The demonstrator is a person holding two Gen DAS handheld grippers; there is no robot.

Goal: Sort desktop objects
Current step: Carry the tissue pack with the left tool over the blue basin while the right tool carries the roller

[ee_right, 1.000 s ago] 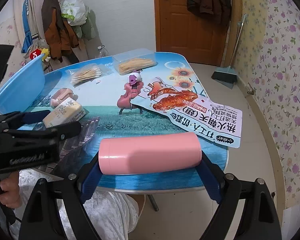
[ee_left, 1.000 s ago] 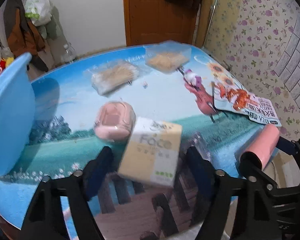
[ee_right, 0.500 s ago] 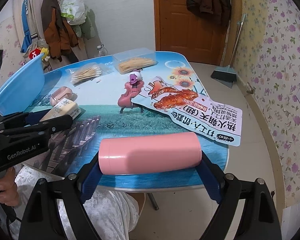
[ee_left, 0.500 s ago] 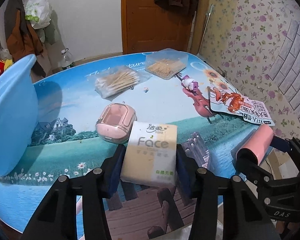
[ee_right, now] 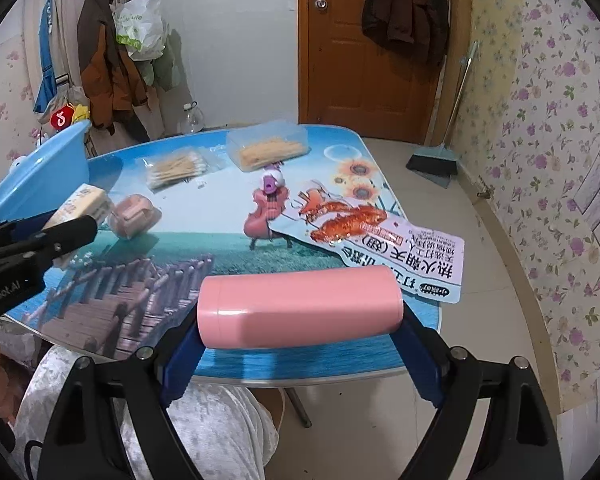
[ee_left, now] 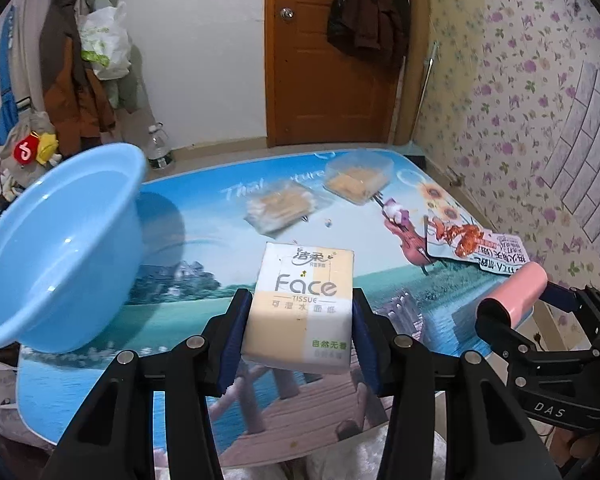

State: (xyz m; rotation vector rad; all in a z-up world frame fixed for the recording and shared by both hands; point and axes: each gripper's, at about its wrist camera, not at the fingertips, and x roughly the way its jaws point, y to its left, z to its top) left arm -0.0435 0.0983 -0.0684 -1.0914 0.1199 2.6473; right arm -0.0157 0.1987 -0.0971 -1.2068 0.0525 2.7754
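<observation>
My left gripper (ee_left: 300, 320) is shut on a cream and white tissue pack (ee_left: 304, 300) marked "Face", held clear above the table's near side. In the right wrist view the pack (ee_right: 84, 204) hangs beside the blue basin (ee_right: 40, 176). My right gripper (ee_right: 300, 320) is shut on a pink cylindrical bottle (ee_right: 300, 306) lying crosswise between its blue pads, over the table's front edge. The left wrist view shows that bottle (ee_left: 516, 294) at the right. A pink case (ee_right: 134, 216) lies on the table, hidden behind the pack in the left wrist view.
The blue basin (ee_left: 60, 240) is at the table's left side. A bag of cotton swabs (ee_left: 280, 208) and a clear box (ee_left: 358, 178) lie at the back. A snack packet (ee_right: 380, 240) overhangs the right edge. A broom and dustpan (ee_right: 432, 164) stand by the door.
The left jaws closed on the tissue pack and lifted it off the table, toward the basin. The right gripper rose slightly with the pink bottle still in it.
</observation>
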